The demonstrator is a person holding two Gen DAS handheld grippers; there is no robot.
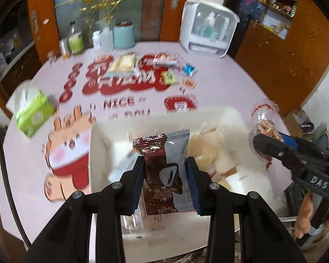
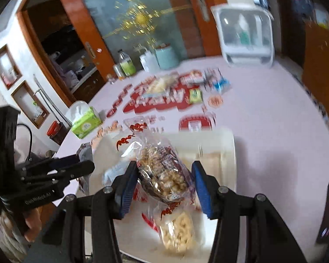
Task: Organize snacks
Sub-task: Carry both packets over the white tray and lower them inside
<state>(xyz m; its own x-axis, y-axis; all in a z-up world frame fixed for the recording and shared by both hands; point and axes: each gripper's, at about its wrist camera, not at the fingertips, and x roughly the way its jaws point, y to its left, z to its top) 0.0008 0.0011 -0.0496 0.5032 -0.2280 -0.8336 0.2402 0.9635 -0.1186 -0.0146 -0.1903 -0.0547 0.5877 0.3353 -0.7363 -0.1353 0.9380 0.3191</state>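
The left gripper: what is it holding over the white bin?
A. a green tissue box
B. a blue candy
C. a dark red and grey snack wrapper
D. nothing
C: the left gripper is shut on the dark red and grey snack wrapper, above the white bin.

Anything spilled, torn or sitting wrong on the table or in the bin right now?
Nothing stands out. The left gripper holds a brown and grey packet over the white bin; the right gripper holds a clear snack bag. Other snacks lie loose but intact.
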